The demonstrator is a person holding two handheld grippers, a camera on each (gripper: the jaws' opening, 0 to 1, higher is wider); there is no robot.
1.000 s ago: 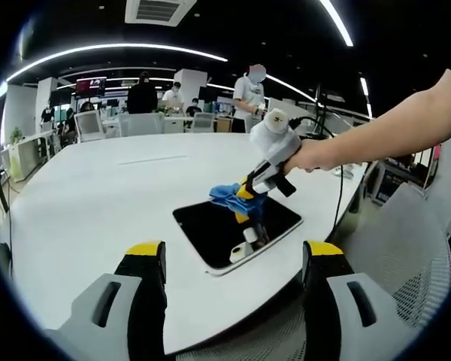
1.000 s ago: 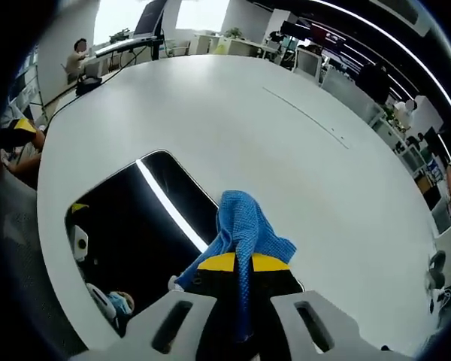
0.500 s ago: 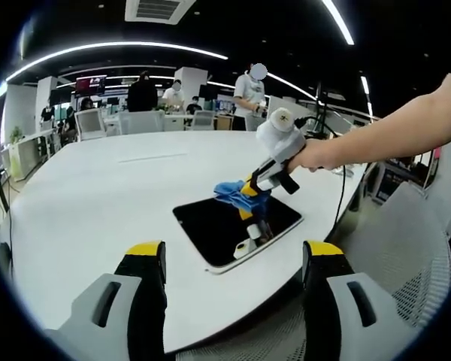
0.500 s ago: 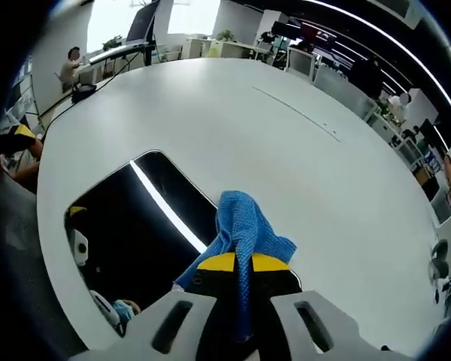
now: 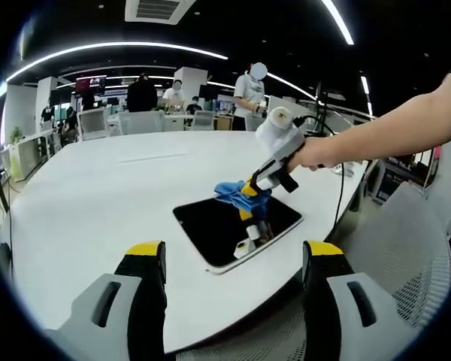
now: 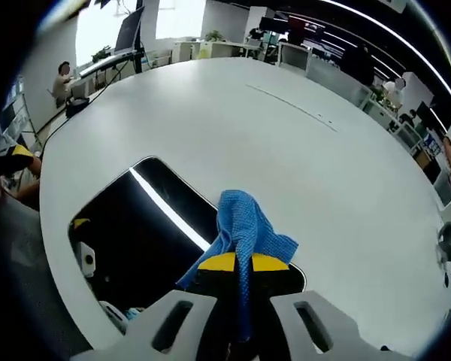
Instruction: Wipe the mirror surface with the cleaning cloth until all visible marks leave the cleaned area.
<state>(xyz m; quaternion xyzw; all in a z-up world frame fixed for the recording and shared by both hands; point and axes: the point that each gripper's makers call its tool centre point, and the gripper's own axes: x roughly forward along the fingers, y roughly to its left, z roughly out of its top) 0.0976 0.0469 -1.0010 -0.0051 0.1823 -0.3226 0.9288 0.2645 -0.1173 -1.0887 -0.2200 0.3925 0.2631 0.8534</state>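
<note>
A dark rectangular mirror (image 5: 237,228) (image 6: 139,233) lies flat on the white table (image 5: 98,195) near its right front edge. My right gripper (image 5: 249,189) (image 6: 239,263) is shut on a blue cleaning cloth (image 5: 233,192) (image 6: 244,222), which hangs over the mirror's far edge; a hand holds the gripper from the right. My left gripper (image 5: 233,259) is open, held back from the table's near edge with nothing between its black and yellow jaws.
A grey mesh chair (image 5: 406,248) stands right of the table. Several people (image 5: 249,94) and desks with chairs are at the back of the office. The table (image 6: 301,150) stretches wide beyond the mirror.
The right gripper with the cloth has slid from the mirror's middle toward its far edge and lifted slightly. My left gripper has stayed put.
</note>
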